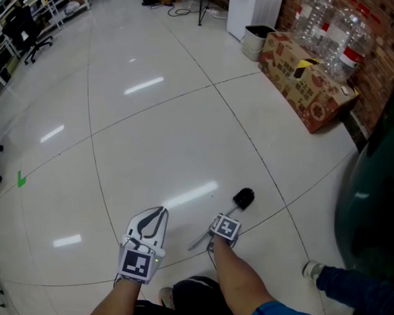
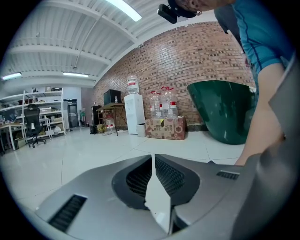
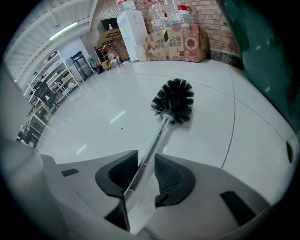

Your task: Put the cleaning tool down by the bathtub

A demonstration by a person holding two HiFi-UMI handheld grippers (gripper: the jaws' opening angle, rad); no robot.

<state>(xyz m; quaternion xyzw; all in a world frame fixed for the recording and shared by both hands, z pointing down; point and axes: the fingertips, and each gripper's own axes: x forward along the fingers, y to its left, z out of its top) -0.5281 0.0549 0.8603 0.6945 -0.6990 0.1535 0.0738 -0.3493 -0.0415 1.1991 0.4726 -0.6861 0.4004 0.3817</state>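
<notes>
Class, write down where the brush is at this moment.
In the head view, the brush is right of centre, low over the white floor, its handle held in the right tool, with the green bathtub further right.

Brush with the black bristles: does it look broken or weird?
Nothing stands out. The brush looks whole, its handle clamped between the fingers of the right gripper, bristles over the white floor. No spill shows.
</notes>
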